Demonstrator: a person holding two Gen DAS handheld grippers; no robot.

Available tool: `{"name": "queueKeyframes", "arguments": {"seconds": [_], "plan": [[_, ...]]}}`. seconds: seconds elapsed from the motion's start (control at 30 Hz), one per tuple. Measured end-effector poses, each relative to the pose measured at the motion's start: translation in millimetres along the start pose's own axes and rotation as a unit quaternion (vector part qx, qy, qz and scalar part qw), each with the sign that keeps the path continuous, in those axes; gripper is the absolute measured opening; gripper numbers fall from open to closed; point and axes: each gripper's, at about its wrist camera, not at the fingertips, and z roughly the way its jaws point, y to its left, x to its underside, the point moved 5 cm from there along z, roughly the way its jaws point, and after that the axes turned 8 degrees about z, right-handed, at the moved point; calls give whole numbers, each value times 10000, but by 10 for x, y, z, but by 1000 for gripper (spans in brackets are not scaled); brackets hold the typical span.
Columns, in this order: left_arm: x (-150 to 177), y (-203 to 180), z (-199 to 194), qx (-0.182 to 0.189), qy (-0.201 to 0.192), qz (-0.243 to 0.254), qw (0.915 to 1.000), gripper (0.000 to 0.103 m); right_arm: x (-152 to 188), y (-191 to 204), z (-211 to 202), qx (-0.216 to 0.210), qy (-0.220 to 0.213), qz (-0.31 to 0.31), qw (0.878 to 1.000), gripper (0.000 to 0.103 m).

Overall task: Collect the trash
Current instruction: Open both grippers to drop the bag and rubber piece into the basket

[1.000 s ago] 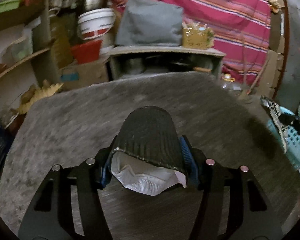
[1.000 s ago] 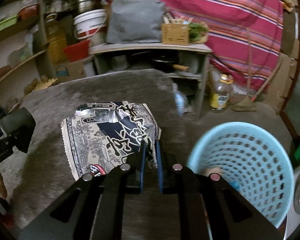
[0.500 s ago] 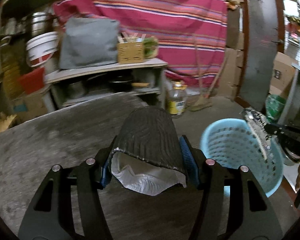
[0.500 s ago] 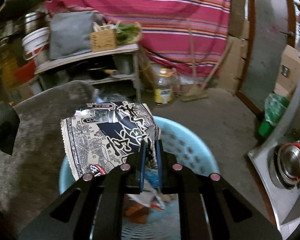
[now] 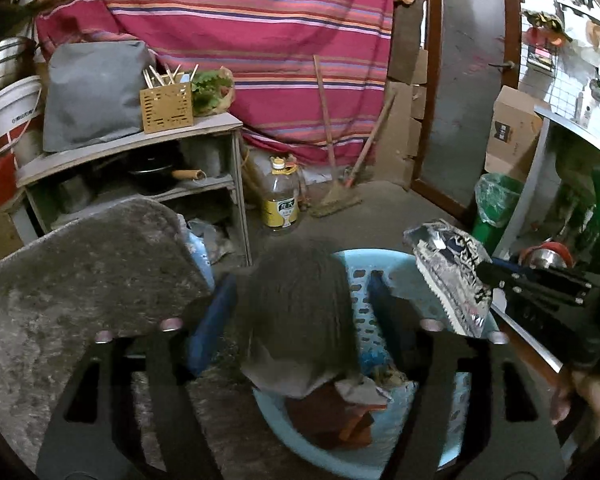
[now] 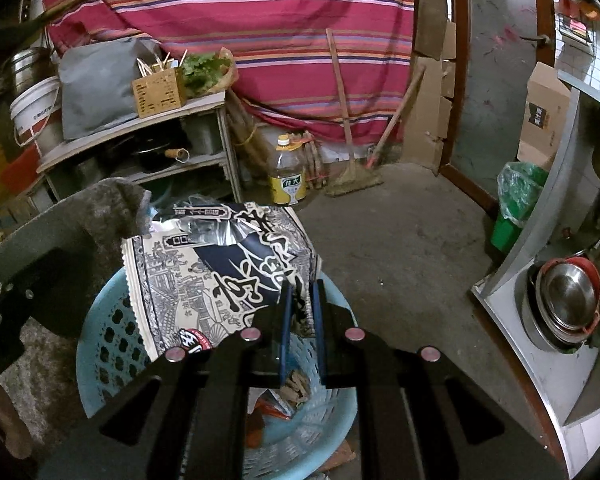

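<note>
Left wrist view: left hand-held gripper [image 5: 300, 304] over the pale blue perforated basket [image 5: 384, 276], jaws opening. A dark ribbed cup-shaped container [image 5: 300, 312] (blurred, prob. a disposable bowl w/ whitish lining) sits between the blue pads [image 5: 212, 328] w/ gaps both sides, so it looks let go and dropping toward the basket. Orange-brown scraps already lie in the basket bottom.

Right wrist view: right hand-held gripper [image 6: 300, 300] clenched on one edge of a snack wrapper [image 6: 220, 272], held above the basket [image 6: 112, 344] rim. Wrapper is dark navy and white w/ line drawings and bold characters, silver foil showing at the torn top, zigzag-cut side seam, a red-white logo low down; flat, crumpled, empty-looking.

Risks from here:
- Cup: gripper is near the worktop-side rim, next to the grey fuzzy worktop [image 5: 80, 272]. If the cup tips on release it could hit the rim and roll onto the concrete floor [image 6: 400, 232].
- Wrapper: light and broad, hanging partly beyond the rim on the worktop side. Let go from this height it may flutter sideways and miss; lowering it nearer the basket centre first seems safer.
- Both grippers crowd one basket opening (the right one shows at the far right of the left view), so a clash or nudge that tips the light basket is possible.
</note>
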Motion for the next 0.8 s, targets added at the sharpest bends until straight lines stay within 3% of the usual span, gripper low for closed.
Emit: {"name": "queueKeyframes", "arguments": {"seconds": [0.17,0.4,0.5,0.57,0.63,0.73,0.8], "plan": [[-47,126,-133,-217,-197,-152,9995,91,27,66,-4,-22,6,-63,10000,11],[-31,394,-445,-790,-461,-253,9955,98,115,212,140,-41,175,-180,9997,12],[-2,537,-571,-969,-485,-305,9936,98,179,280,255,-102,374,-188,9991,19],[31,627,-685,-1088,-505,-347,9922,98,225,316,333,-161,502,-124,9985,44],[61,721,-806,-1190,-539,-383,9907,98,262,344,386,-93,543,-120,9984,61],[116,877,-1008,-1408,-576,-420,9875,98,300,384,420,-139,634,-81,9979,71],[172,979,-1145,-1518,-592,-452,9856,98,306,411,392,-161,614,-21,9980,84]]}}
